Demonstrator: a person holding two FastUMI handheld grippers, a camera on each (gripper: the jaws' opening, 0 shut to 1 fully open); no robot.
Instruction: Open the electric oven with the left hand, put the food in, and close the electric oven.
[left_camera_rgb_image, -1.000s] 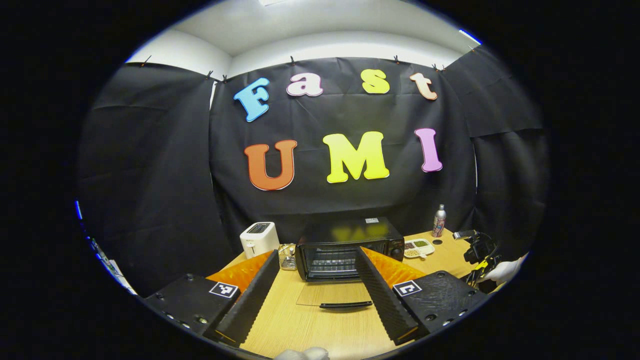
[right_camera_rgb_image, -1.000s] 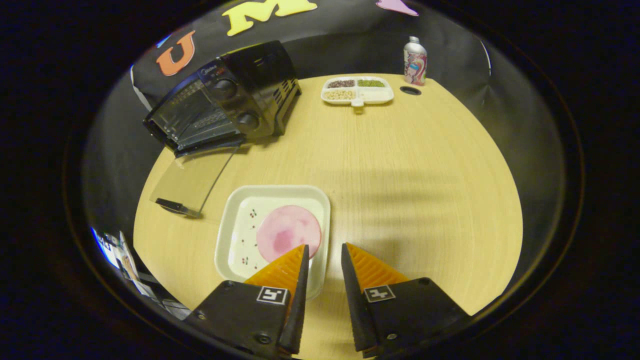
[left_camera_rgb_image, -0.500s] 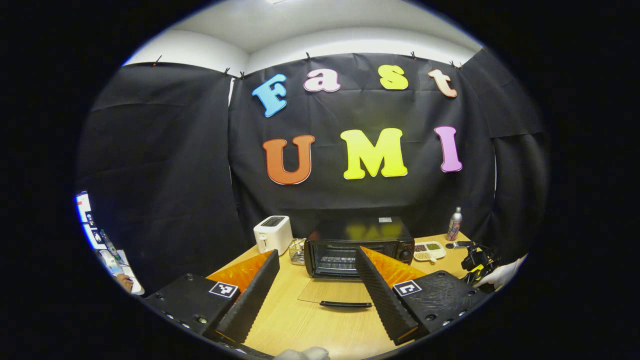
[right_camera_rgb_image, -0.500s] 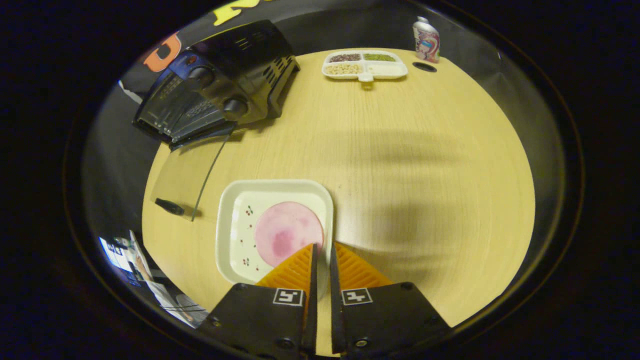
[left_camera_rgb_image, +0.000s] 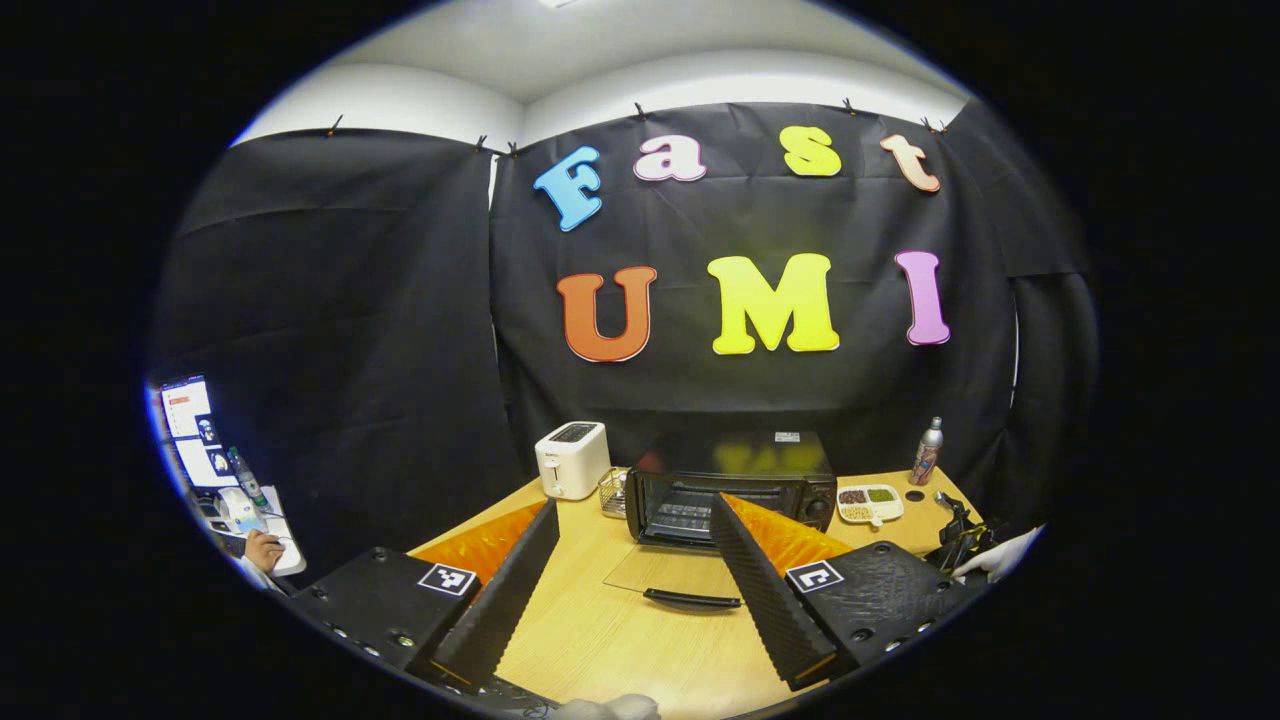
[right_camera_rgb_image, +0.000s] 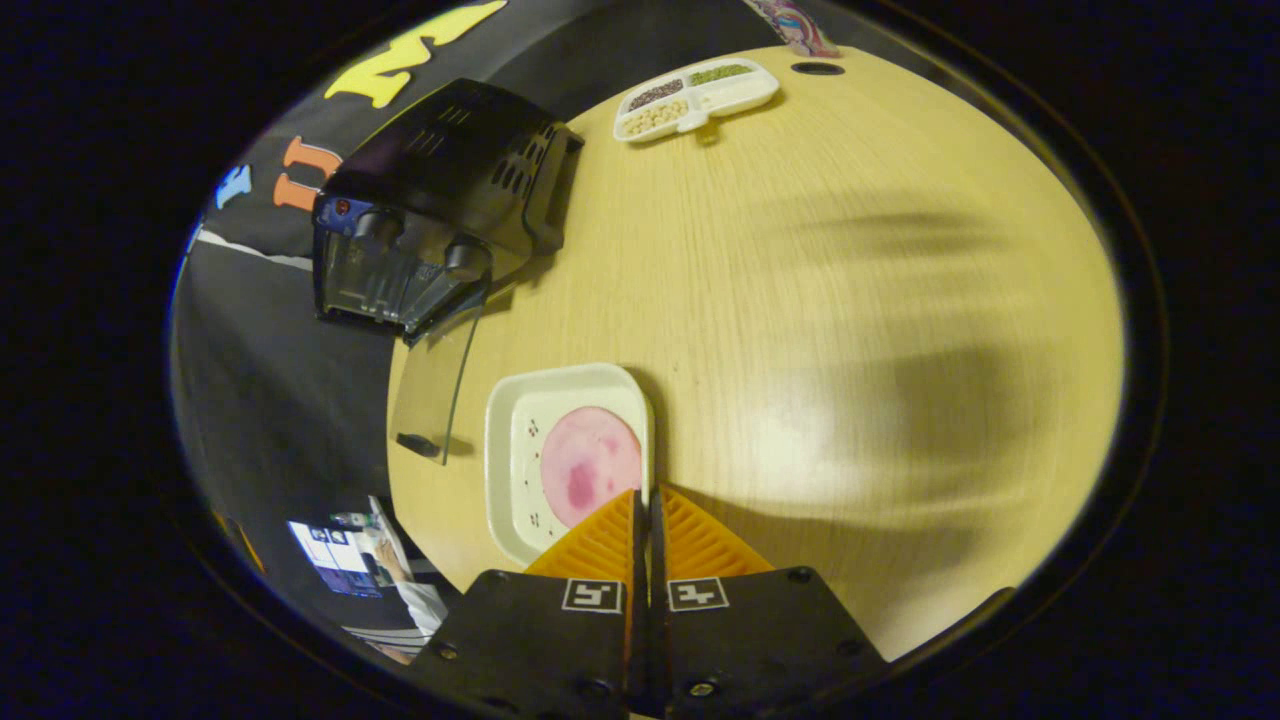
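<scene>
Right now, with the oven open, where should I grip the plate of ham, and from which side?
Grip the white plate by its raised rim on the edge nearest the right gripper, coming in low from the side away from the electric oven. The right gripper's fingers already look shut on that rim, and the ham slice lies flat inside it.

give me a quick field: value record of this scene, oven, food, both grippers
oven: black, on the wooden table, door folded down flat
food: pink round slice on a white square plate, in front of the oven
right gripper: shut on the plate's right rim
left gripper: open, holding nothing, aimed at the oven
also on table: white toaster, divided snack tray, bottle
</scene>
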